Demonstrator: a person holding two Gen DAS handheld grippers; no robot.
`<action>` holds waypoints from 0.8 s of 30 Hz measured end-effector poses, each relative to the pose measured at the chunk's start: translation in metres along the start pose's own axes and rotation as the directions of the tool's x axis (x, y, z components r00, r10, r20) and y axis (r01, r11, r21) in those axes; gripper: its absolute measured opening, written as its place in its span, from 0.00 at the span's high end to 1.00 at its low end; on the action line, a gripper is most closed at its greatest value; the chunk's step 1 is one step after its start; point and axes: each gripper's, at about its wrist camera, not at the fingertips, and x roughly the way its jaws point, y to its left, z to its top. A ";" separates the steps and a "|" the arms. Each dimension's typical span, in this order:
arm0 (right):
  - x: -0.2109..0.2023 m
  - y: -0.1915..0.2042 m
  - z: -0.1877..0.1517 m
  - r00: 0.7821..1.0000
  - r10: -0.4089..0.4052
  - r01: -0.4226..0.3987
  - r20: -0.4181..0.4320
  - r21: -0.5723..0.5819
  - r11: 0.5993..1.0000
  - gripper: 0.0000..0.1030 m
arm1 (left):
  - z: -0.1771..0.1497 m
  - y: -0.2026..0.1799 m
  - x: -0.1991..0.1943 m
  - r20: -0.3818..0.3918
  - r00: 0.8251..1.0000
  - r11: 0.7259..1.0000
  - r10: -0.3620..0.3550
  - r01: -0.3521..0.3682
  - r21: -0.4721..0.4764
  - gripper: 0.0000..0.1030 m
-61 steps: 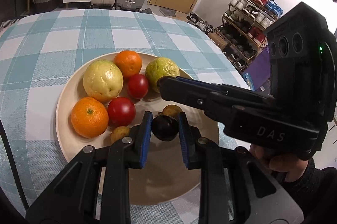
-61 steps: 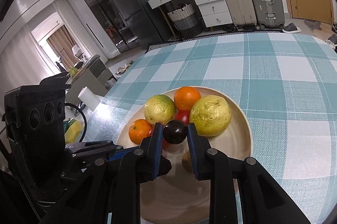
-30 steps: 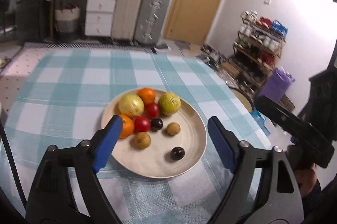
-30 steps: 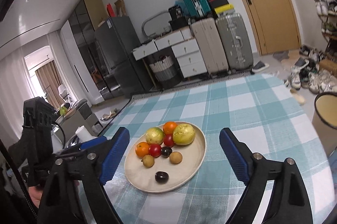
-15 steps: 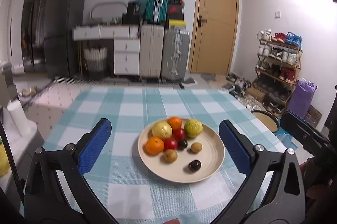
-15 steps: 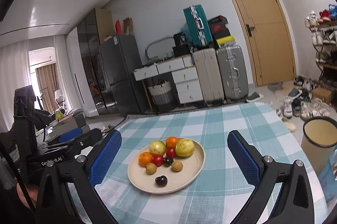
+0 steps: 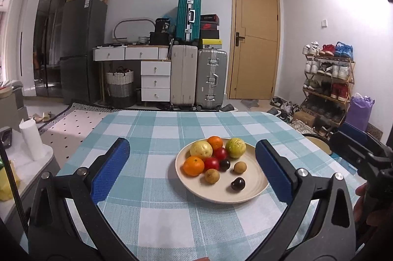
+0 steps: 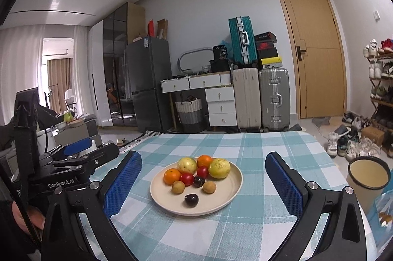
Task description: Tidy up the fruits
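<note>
The plate point(image 7: 255, 189) is the one obstacle on the checked tablecloth point(image 7: 152, 189); bare cloth runs all round it, widest to its left and on its near side. On the plate, the fruits point(image 7: 213, 157) crowd the far-left half, while its near-right part holds only a dark plum point(image 7: 237, 183). Right of the plate, beyond the table edge, a bin point(image 8: 368, 177) stands, seemingly clear of the table. Both grippers are held back from the plate's near side.
</note>
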 end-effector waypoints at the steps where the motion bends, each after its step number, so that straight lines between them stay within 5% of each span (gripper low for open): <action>1: -0.001 0.001 -0.003 1.000 -0.003 0.003 0.005 -0.011 1.000 0.00 | -0.003 0.001 0.001 0.003 1.000 1.000 0.013 -0.013 0.006 0.01; 12: 0.002 -0.002 -0.020 0.999 -0.036 0.034 -0.027 -0.057 0.998 0.00 | -0.039 0.013 0.027 -0.034 0.997 0.997 0.073 -0.073 0.011 0.01; 24: 0.029 0.001 -0.032 0.989 -0.069 0.055 -0.129 -0.107 0.993 0.00 | -0.039 0.008 0.040 -0.036 0.996 0.996 0.076 -0.075 0.038 0.01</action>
